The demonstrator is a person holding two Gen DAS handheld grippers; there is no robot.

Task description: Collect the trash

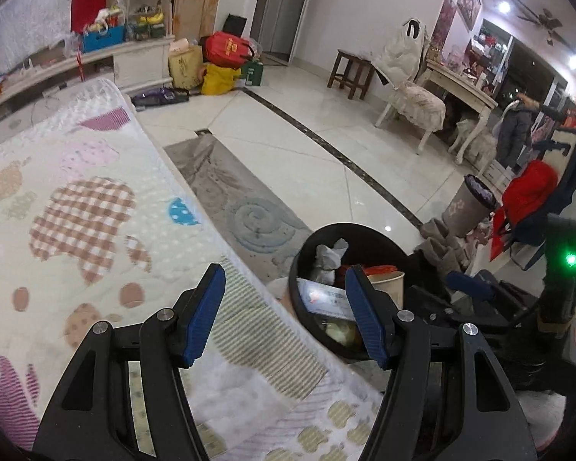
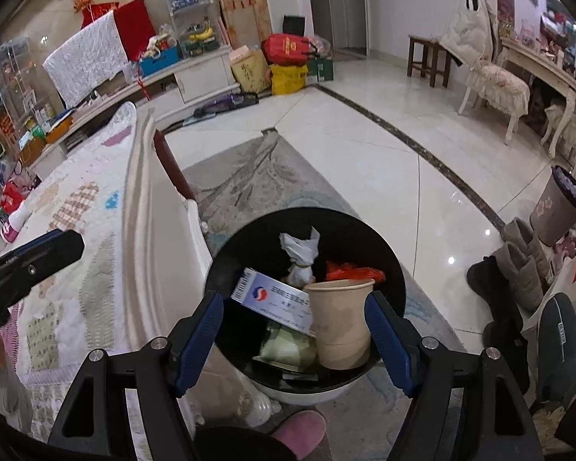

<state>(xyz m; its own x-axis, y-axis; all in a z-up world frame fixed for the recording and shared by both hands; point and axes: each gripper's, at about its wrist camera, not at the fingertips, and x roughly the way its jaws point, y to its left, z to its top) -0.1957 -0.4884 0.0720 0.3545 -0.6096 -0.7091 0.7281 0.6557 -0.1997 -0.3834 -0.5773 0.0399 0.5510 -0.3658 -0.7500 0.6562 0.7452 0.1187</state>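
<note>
A black trash bin [image 2: 364, 226] stands on the floor beside the cloth-covered table. It holds a tan paper cup [image 2: 341, 322], a white and blue box [image 2: 272, 299], a crumpled white tissue [image 2: 301, 253] and a red-orange wrapper [image 2: 349, 271]. My right gripper [image 2: 293, 299] hovers open above the bin, nothing touching its blue pads. My left gripper [image 1: 284, 272] is open and empty over the table edge, with the bin [image 1: 368, 234] just to its right. The cup [image 1: 388, 284] shows behind its right finger. The left gripper's body [image 2: 30, 261] appears at the left of the right wrist view.
A quilted patterned cloth [image 1: 76, 211] covers the table. On the tiled floor lie a grey rug [image 2: 249, 176], a grey flowered bin [image 2: 556, 211], boots [image 2: 518, 265] and a pink slipper [image 2: 303, 430]. A white chair [image 2: 495, 80] and stool stand far right.
</note>
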